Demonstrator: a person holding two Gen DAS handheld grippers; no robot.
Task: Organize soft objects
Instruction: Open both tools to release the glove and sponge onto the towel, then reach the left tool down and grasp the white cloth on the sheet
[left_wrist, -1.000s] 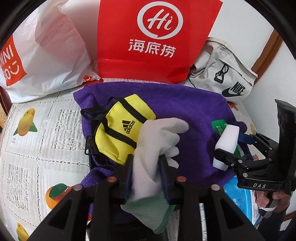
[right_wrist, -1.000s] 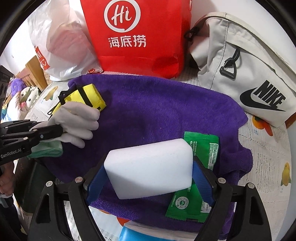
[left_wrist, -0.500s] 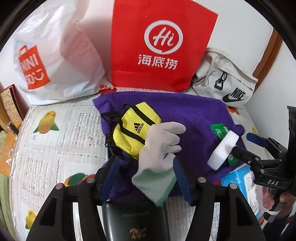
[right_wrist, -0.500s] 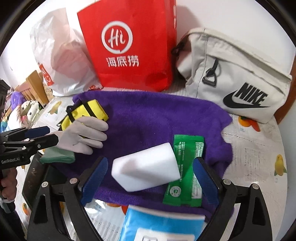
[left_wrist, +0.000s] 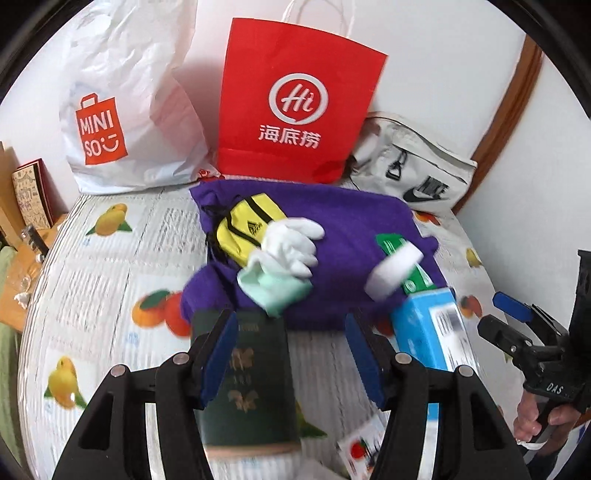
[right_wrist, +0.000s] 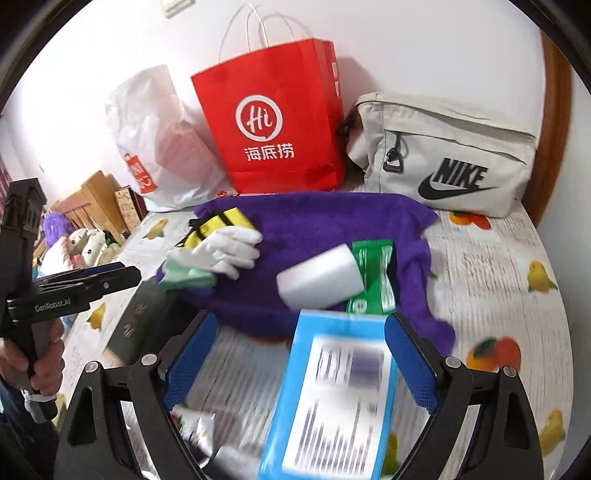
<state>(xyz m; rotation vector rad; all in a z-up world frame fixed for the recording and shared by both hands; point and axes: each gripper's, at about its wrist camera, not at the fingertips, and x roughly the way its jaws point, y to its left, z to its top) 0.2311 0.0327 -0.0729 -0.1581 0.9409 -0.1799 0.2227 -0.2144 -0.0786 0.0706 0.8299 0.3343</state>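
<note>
My left tool (left_wrist: 291, 354) stands spread, nothing between its pads; its jaws opened within the last second. The white glove (left_wrist: 291, 247) lies on the purple towel (left_wrist: 354, 218), partly over the yellow pouch (left_wrist: 243, 225). My right tool (right_wrist: 299, 365) is spread wide and empty too. The white sponge (right_wrist: 319, 282) rests on the towel against the green packet (right_wrist: 373, 273), beyond a blue box (right_wrist: 332, 398).

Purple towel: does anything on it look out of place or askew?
Yes. The white sponge lies tilted, half on the green packet. The white glove overlaps the yellow pouch. The purple towel itself is rumpled, not flat.
</note>
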